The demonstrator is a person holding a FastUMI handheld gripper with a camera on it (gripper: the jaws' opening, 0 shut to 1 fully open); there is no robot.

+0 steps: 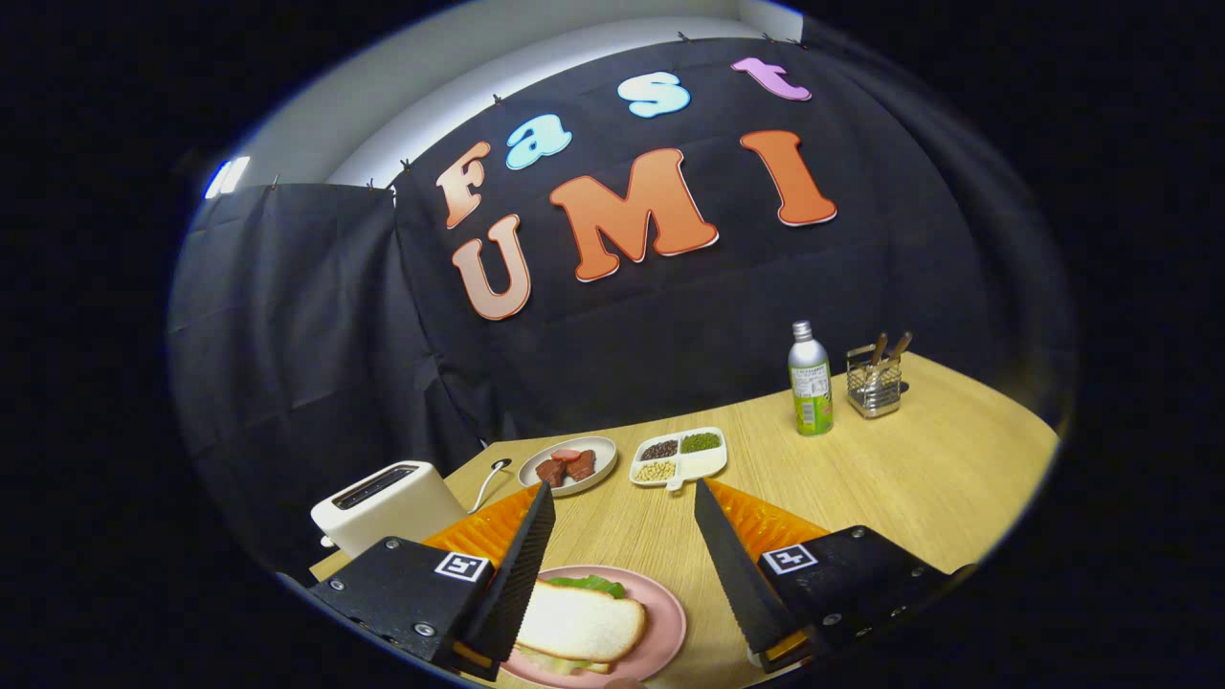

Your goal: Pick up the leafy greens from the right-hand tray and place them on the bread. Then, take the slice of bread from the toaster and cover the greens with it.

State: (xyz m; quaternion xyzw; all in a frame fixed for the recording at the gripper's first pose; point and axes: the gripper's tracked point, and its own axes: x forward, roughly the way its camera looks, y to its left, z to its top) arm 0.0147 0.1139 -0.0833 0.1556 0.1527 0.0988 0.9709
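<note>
My gripper (624,502) is open, its fingers spread wide with nothing between them. Below and between the fingers, nearer the left one, a pink plate (665,627) holds a sandwich. A slice of bread (582,622) lies on top, leafy greens (589,583) poke out at its far edge, and a lower slice shows beneath. The white toaster (388,504) stands beyond the left finger at the table's left edge, and its slot looks dark. An orange tray (770,524) shows behind the right finger and another orange tray (488,528) behind the left finger.
Beyond the fingers sit a round plate with reddish-brown pieces (568,465) and a white divided dish of beans (678,456). Farther right stand a green-labelled bottle (810,379) and a wire holder with utensils (875,381). The wooden table (919,478) stretches right.
</note>
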